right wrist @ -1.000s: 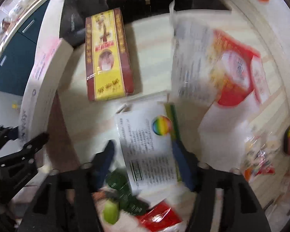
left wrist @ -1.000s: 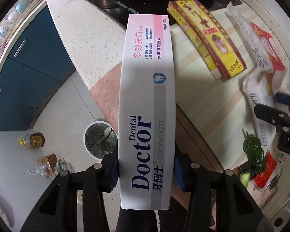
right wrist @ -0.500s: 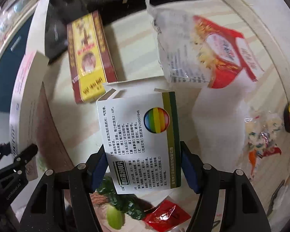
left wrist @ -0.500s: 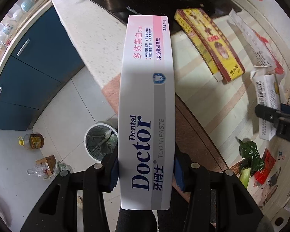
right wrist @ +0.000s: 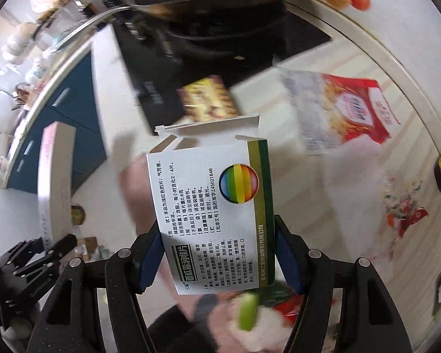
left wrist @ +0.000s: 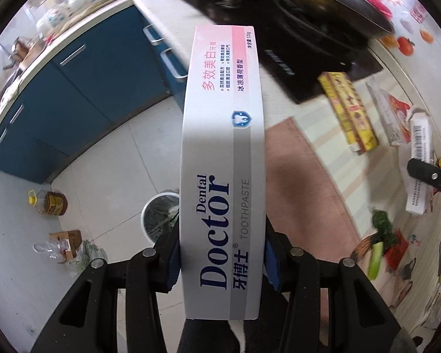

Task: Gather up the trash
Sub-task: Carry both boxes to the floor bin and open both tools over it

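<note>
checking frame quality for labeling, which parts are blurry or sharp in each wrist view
Left wrist view: toothpaste box and left gripper sharp, stovetop slightly smeared. Right wrist view: medicine box and right gripper crisp, yellow box and snack bag motion-blurred.

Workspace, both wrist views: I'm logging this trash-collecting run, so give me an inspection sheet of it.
Surface: pale wood-grain counter, black cooktop at its far end.
Job's things: toothpaste box and an open-flapped medicine box, each held; bin on the floor below.
Clutter: yellow-red box, red-white wrapper, vegetable scraps.
Grippers: left gripper shut on toothpaste box; right gripper shut on medicine box.
Cables: nothing seen.
Surroundings: blue cabinets, tiled floor with an oil bottle.
</note>
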`<state>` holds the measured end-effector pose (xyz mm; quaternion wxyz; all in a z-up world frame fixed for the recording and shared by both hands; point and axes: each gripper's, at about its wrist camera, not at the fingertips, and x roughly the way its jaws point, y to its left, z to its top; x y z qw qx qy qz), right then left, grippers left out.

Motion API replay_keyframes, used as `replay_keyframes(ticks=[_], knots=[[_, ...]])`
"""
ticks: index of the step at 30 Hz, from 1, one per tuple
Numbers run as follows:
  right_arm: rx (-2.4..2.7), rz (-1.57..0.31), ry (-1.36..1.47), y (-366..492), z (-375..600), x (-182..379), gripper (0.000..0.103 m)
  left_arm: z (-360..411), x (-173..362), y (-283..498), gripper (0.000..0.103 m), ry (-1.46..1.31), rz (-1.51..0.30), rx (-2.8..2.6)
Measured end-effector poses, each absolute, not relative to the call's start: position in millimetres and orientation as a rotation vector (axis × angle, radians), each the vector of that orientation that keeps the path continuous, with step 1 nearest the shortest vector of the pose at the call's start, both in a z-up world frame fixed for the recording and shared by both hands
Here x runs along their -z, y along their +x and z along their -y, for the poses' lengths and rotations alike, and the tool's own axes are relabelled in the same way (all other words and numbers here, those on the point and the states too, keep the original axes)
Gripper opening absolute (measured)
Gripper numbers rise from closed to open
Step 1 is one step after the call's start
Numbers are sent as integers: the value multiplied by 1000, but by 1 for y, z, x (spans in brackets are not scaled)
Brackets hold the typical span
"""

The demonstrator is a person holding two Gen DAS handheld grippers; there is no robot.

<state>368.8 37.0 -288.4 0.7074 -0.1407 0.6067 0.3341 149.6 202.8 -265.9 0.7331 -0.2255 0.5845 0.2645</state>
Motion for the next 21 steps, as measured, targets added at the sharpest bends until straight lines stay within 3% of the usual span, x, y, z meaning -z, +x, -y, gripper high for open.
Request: replay_keyframes(ticks=[6, 12, 18, 21], knots=[[-805, -1353, -255, 309, -105, 283, 70, -249, 280, 86, 43, -535, -1304, -646], [-893, -1387, -302, 240, -184, 314, 69, -302, 315, 20, 43, -617, -1354, -731], [-956, -1439, -384, 173, -253, 379, 69, -347, 369, -32, 43, -693, -1400, -790], [-956, -1475, -447, 148, -279, 441, 69, -364, 416, -45, 43, -774, -1409, -776]])
